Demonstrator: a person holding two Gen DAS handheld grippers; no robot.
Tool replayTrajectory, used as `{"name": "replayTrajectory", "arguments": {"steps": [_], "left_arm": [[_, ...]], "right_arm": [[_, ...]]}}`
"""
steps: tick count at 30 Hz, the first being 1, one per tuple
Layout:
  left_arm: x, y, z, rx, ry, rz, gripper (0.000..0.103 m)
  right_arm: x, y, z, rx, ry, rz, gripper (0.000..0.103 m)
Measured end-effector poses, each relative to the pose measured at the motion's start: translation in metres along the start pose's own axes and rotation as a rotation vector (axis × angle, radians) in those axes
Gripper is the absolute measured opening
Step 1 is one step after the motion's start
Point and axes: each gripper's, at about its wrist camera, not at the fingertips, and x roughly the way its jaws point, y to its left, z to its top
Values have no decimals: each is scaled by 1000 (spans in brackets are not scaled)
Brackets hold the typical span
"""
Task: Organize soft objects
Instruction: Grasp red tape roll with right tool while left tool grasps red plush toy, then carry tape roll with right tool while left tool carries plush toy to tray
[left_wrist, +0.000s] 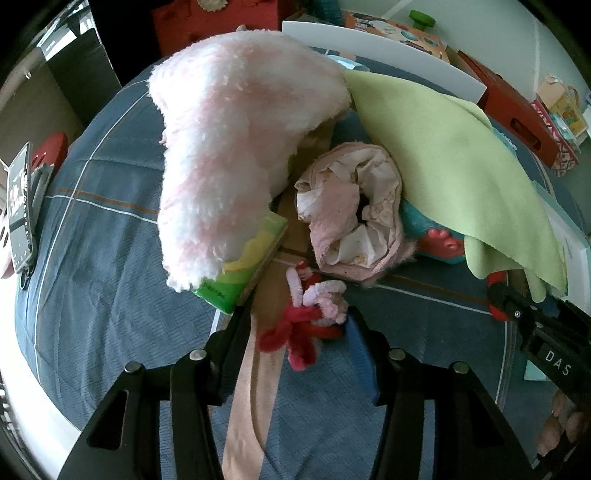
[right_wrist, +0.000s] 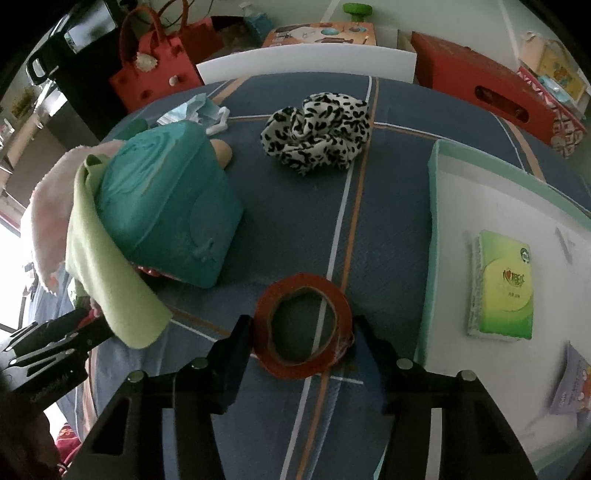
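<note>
Left tool (left_wrist: 295, 325) is clamped on a pipe-cleaner bundle (left_wrist: 310, 314) over the bed (left_wrist: 92, 221), right tool (right_wrist: 303, 332) grips a tape roll (right_wrist: 303, 328); looks mid-sort, next each probably goes to the tray (right_wrist: 443, 192) on the right.

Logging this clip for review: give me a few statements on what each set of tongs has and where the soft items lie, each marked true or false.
1. The right tongs hold a roll of red tape. True.
2. The left tongs are empty. False: they grip a bundle of red and pink pipe cleaners.
3. The green cloth is draped over a teal box. True.
4. The black-and-white spotted fabric lies inside the white tray. False: it sits on the blue bedspread, apart from the tray.
5. A green tissue pack lies in the white tray. True.
</note>
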Motion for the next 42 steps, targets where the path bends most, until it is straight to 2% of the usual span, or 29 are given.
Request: {"name": "replayTrajectory", "arguments": {"steps": [7, 13, 24, 34, 38, 42], "left_arm": [[-1, 4, 1, -4, 3, -4, 47], [-2, 4, 1, -4, 6, -18, 33], [-1, 2, 2, 1, 16, -9, 32], [9, -6, 1, 14, 21, 3, 32], [1, -5, -1, 10, 9, -6, 32], [-16, -7, -2, 18, -42, -16, 32]], "right_arm": [[-2, -1, -1, 12, 7, 36, 56], [-4, 1, -3, 7, 13, 39, 56], [2, 3, 0, -11, 24, 22, 56], [7, 14, -1, -59, 25, -31, 56], [5, 19, -3, -65, 19, -37, 56], [-8, 19, -3, -44, -15, -14, 56]]}}
